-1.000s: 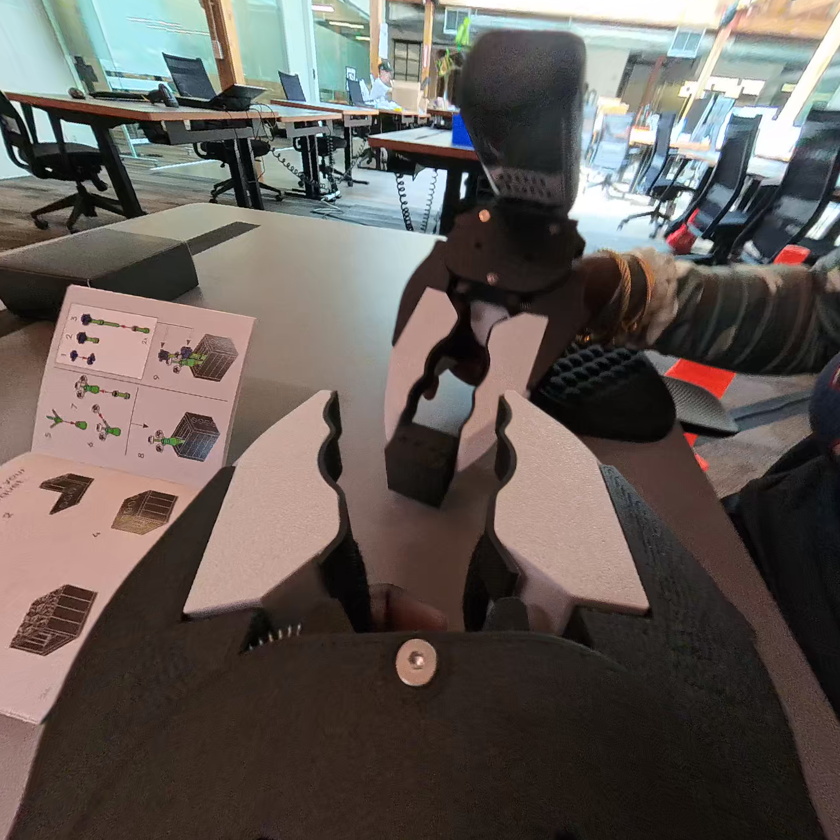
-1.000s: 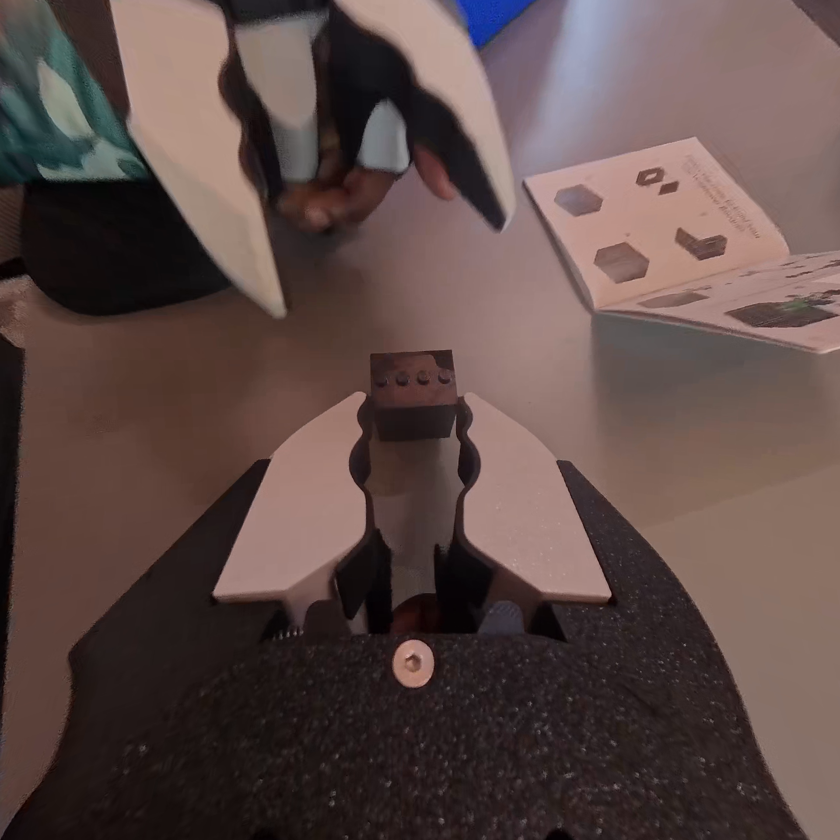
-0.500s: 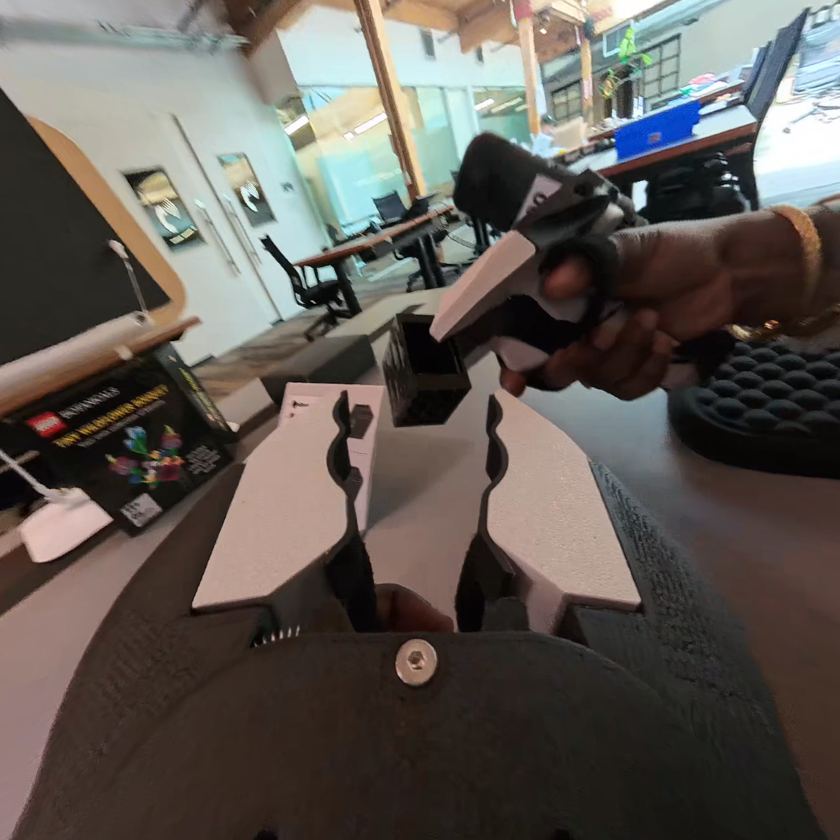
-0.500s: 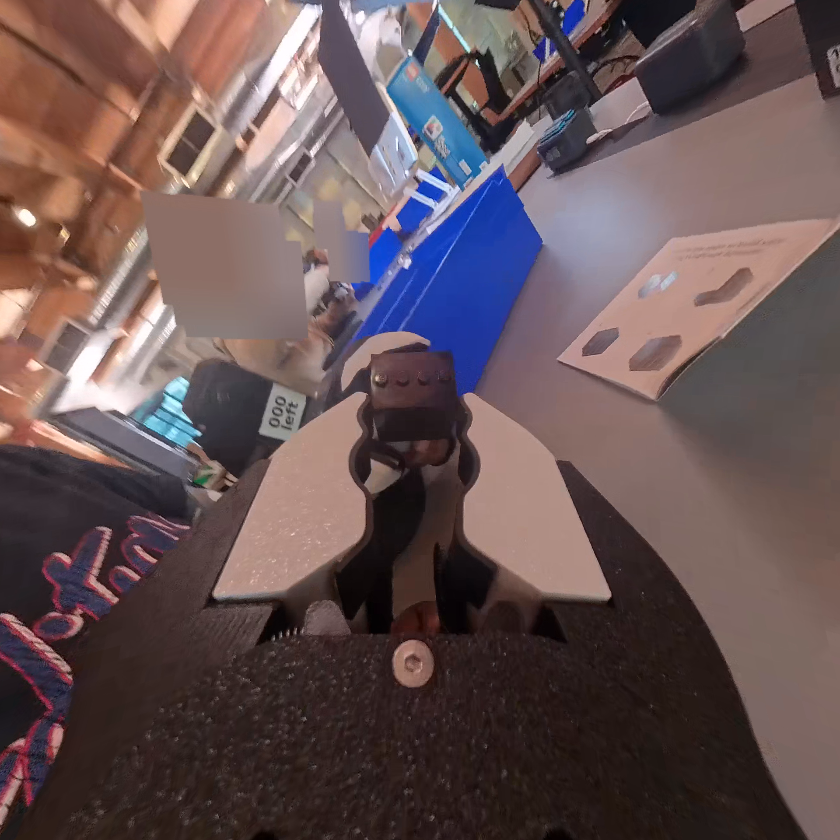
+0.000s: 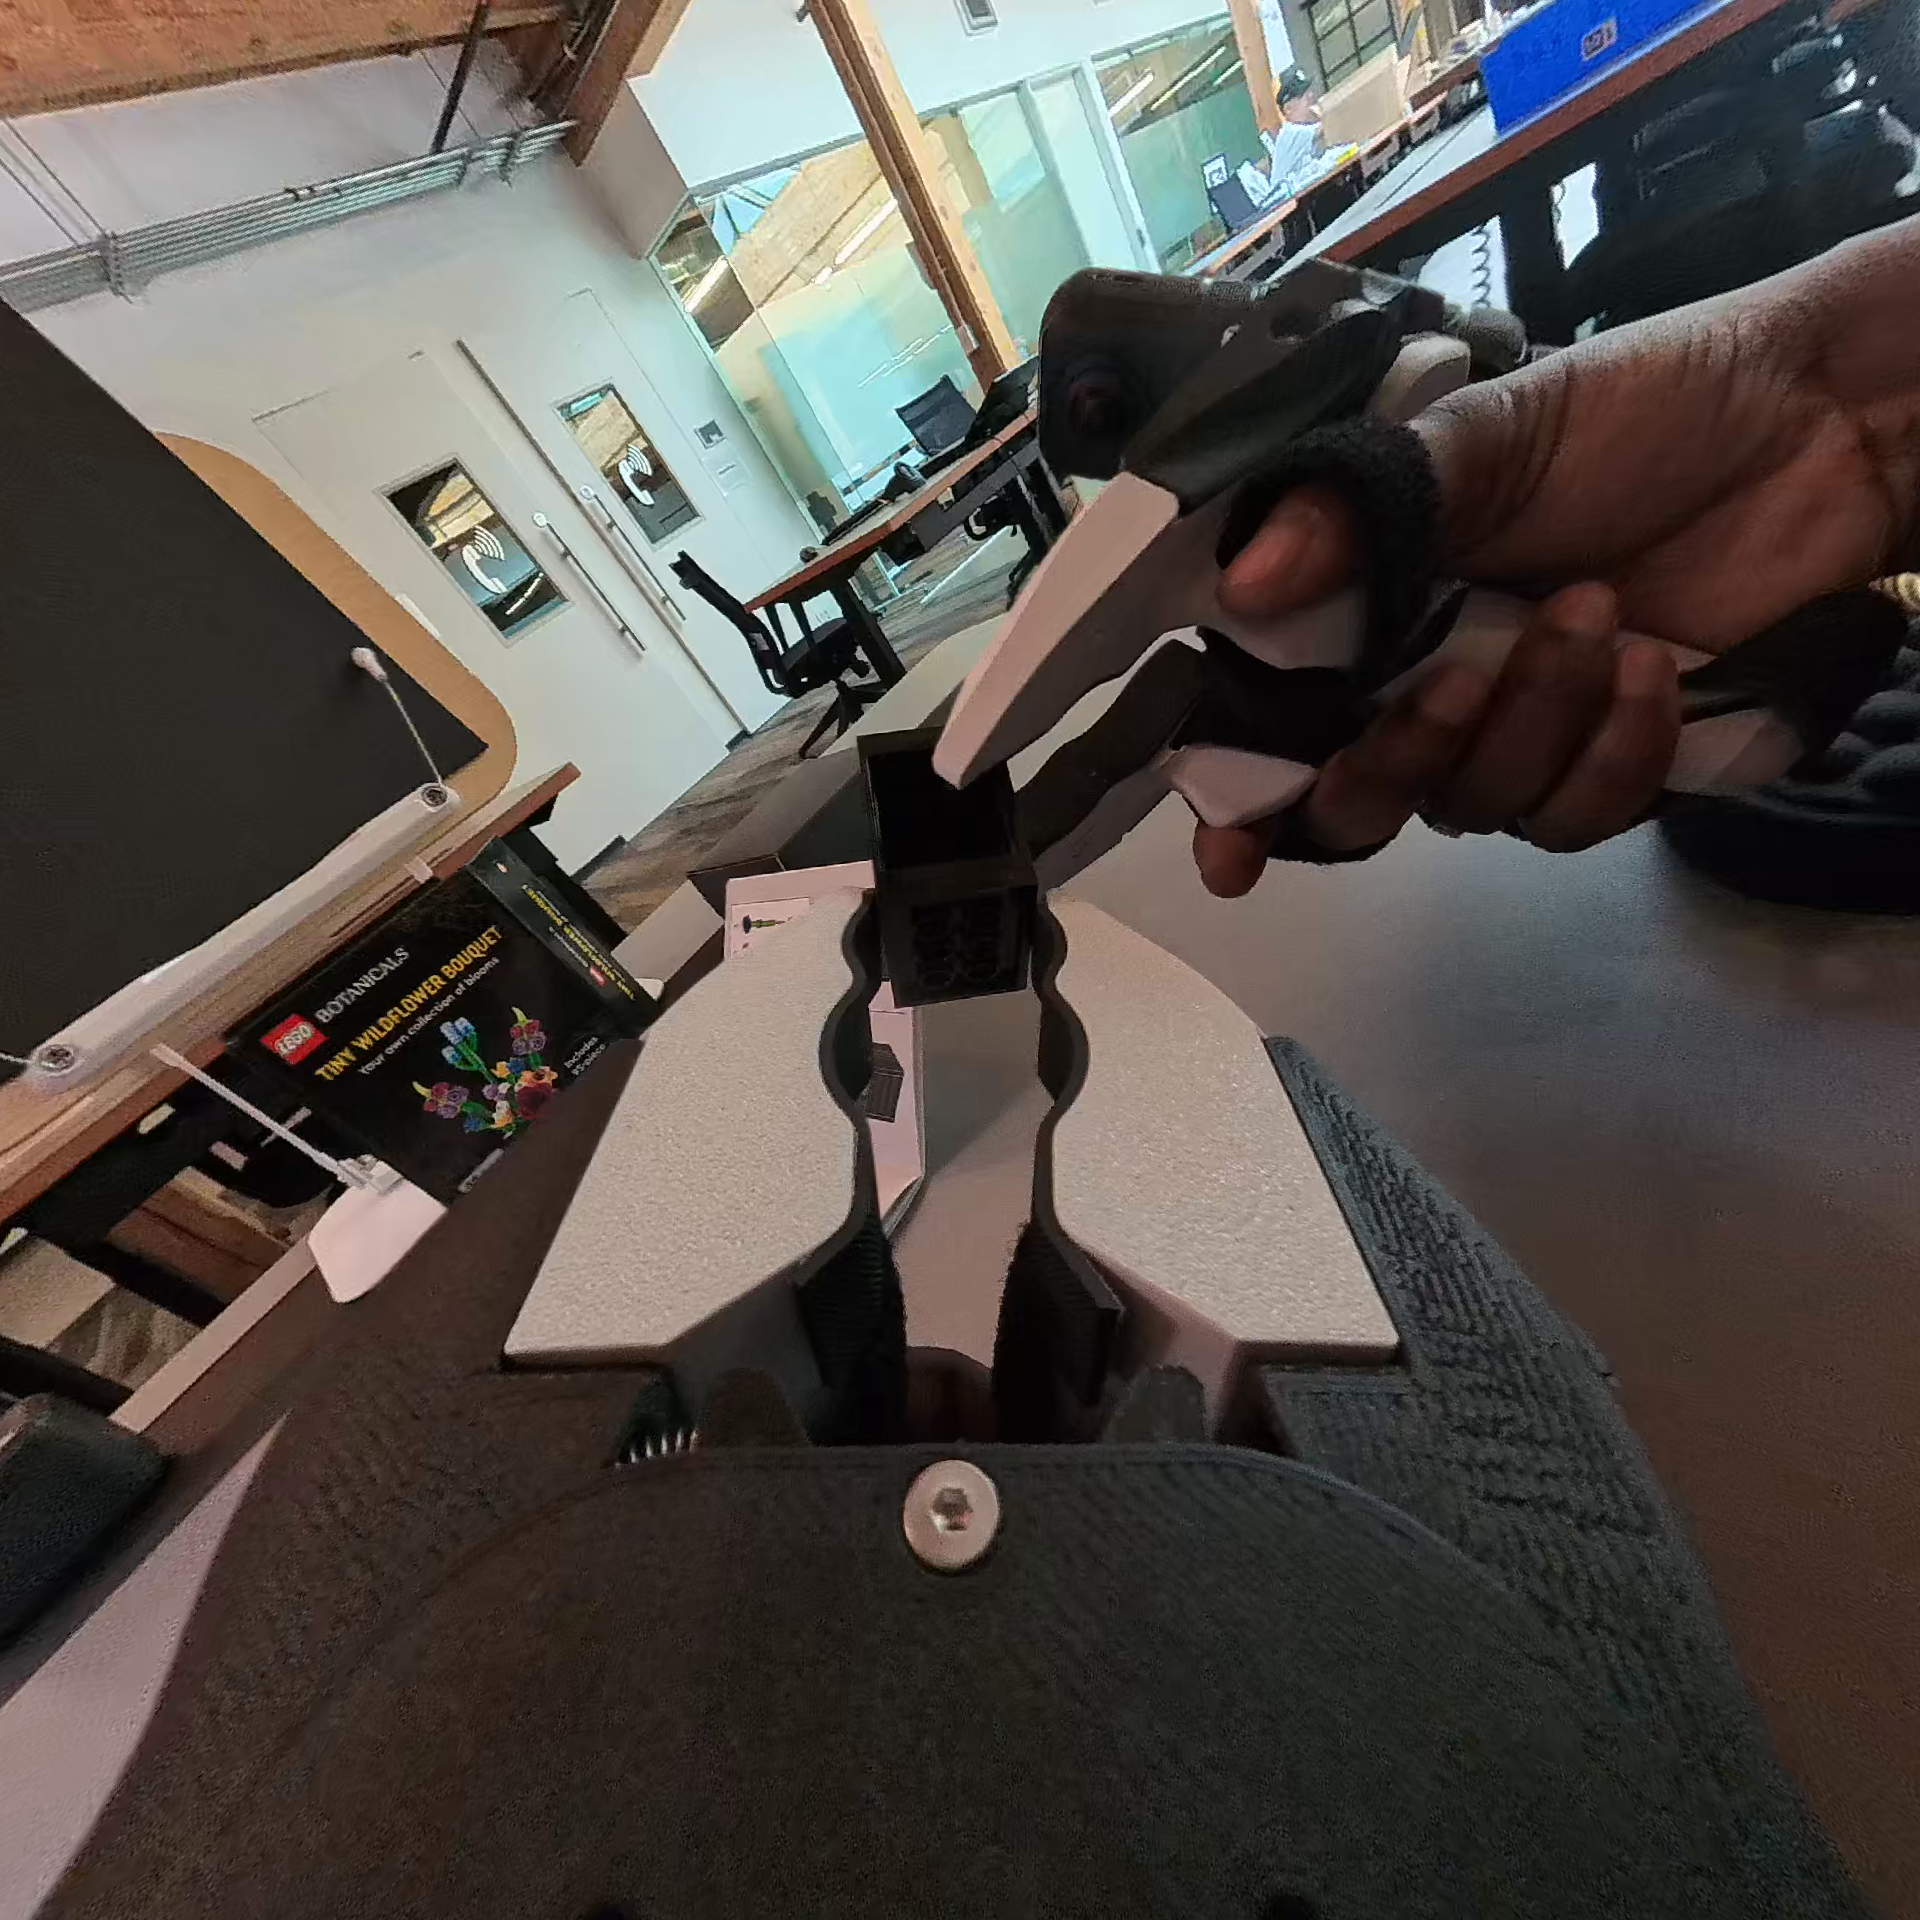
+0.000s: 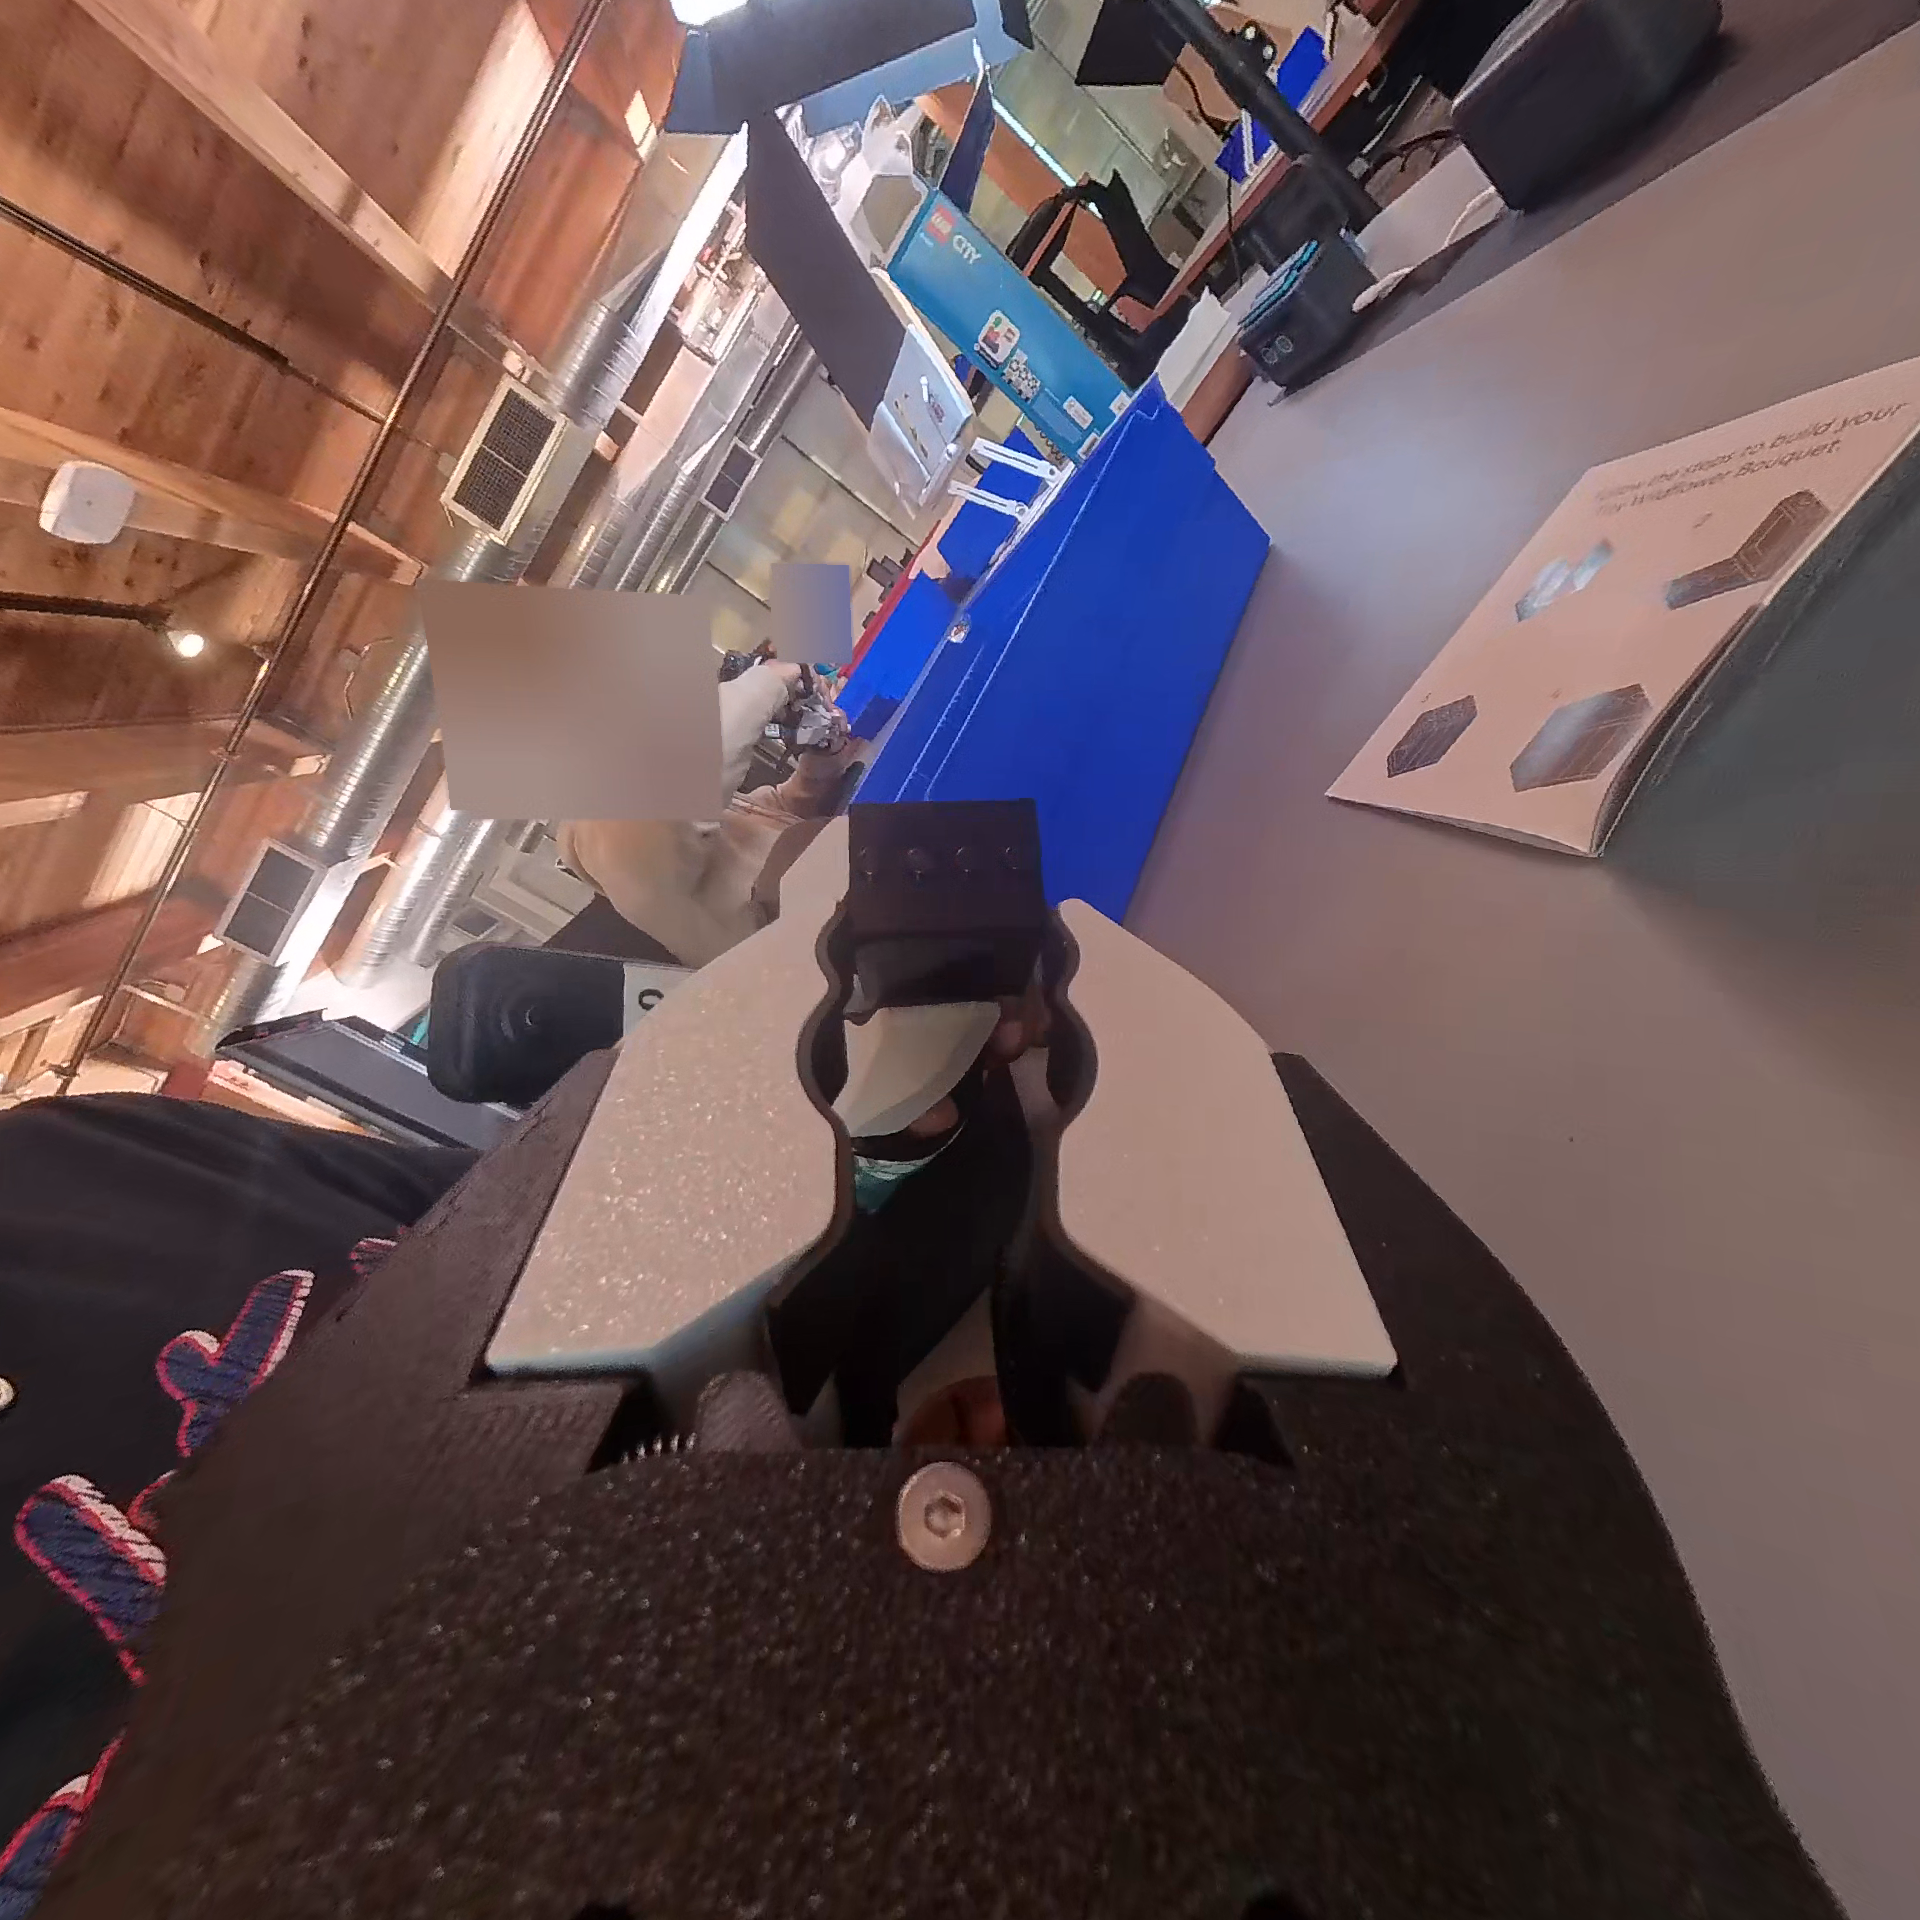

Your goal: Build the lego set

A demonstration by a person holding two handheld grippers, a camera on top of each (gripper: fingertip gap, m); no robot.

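Note:
A small black hollow lego box (image 5: 951, 914) is held in the air above the grey table (image 5: 1558, 1091). My left gripper (image 5: 951, 945) has its fingers closed on the box's lower sides. My right gripper (image 5: 987, 779), held by a hand, comes in from the upper right and grips the box's upper part. In the right wrist view my right gripper (image 6: 943, 935) is shut on the studded black box (image 6: 943, 873), and a left finger (image 6: 914, 1060) shows through the gap behind it.
The open instruction booklet (image 6: 1662, 644) lies on the table to the right and partly shows behind the left fingers (image 5: 769, 914). A black lego set carton (image 5: 436, 1039) stands at the left table edge. A blue bin (image 6: 1070, 665) sits beyond. The tips of both grippers are at nearly the same place.
The right gripper lifted the black box off the table and tilted it. The left gripper rose to meet it and its fingers closed from wide open onto the box.

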